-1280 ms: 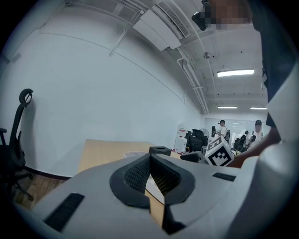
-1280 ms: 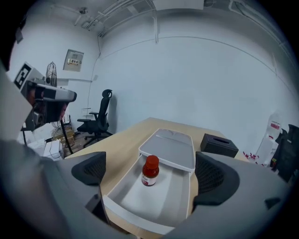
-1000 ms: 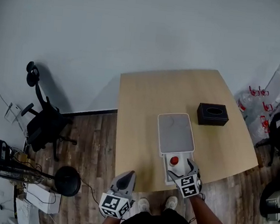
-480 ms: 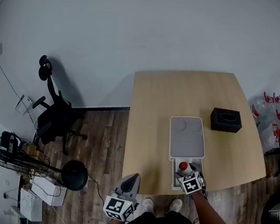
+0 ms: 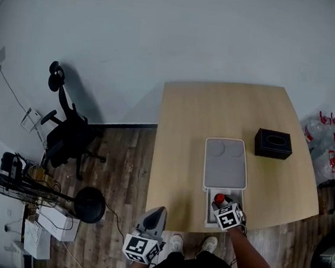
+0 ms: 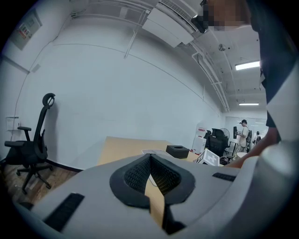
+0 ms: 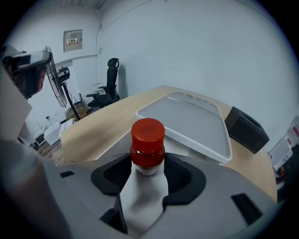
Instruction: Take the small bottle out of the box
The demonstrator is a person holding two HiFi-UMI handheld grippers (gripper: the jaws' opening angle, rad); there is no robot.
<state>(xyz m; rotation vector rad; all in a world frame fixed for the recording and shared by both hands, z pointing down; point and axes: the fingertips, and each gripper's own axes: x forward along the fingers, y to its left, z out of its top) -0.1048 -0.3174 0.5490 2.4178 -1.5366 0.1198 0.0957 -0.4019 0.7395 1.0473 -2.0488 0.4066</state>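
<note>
A small bottle (image 5: 219, 198) with a red cap stands in the open near end of a white box (image 5: 208, 212) at the table's front edge. The box's grey-white lid (image 5: 225, 164) is slid back over its far part. My right gripper (image 5: 221, 203) reaches into the opening. In the right gripper view its jaws are closing, and the black pads meet the sides of the bottle (image 7: 147, 142) just below the cap. My left gripper (image 5: 156, 214) hangs off the table's near left edge. Its fingertips (image 6: 150, 156) are together with nothing between them.
A black tissue box (image 5: 273, 143) sits on the wooden table (image 5: 186, 126) to the right of the lid. On the floor to the left are an office chair (image 5: 65, 140) and a fan (image 5: 7, 184). Chairs and bags crowd the right edge.
My right gripper has moved in over the box opening and its jaws have narrowed round the bottle. The head view has shifted. The left gripper stays low by the table edge.
</note>
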